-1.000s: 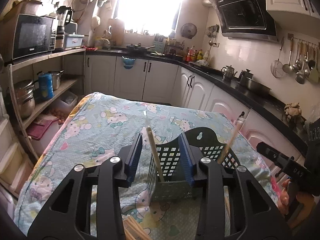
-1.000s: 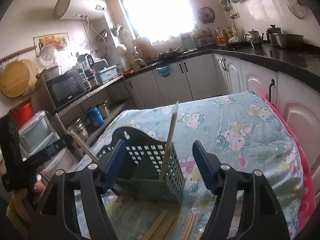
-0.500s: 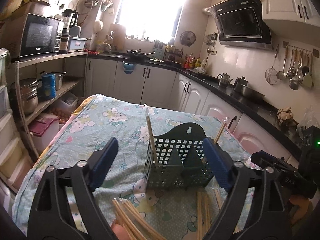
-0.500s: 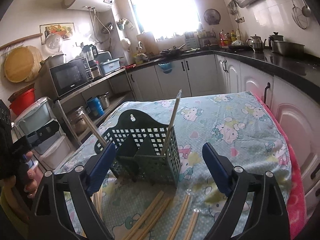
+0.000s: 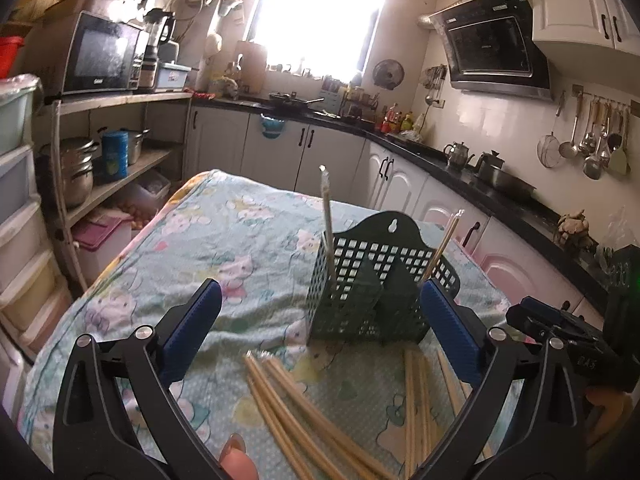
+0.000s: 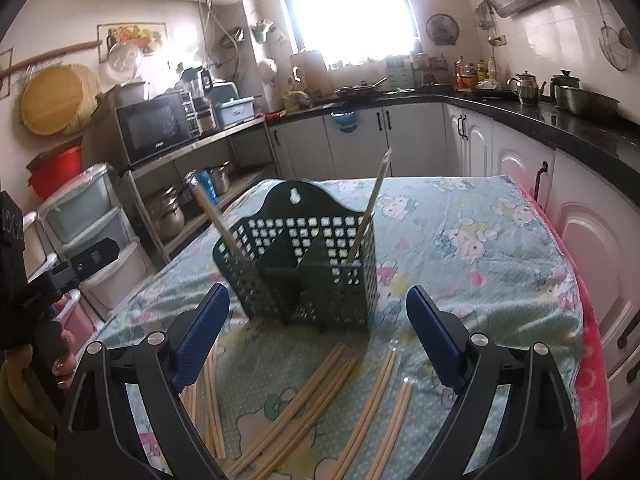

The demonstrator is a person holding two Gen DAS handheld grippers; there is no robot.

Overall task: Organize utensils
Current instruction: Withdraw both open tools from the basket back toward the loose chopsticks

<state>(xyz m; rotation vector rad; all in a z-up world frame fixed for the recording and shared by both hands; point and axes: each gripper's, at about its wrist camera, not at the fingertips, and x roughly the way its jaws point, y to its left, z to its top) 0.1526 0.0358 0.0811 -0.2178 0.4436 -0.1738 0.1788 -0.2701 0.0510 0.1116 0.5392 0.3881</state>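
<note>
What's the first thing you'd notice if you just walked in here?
The dark green basket standing mid-table on the cartoon cloth, with one chopstick poking up at each end. Then the loose chopsticks scattered flat in front of it. Both tools, left and right, are open and empty.

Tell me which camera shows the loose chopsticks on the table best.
The right wrist view: the loose chopsticks lie sharp and fanned out before the green holder. The left wrist view shows the same chopsticks blurred, some cut off by its frame edge.
</note>
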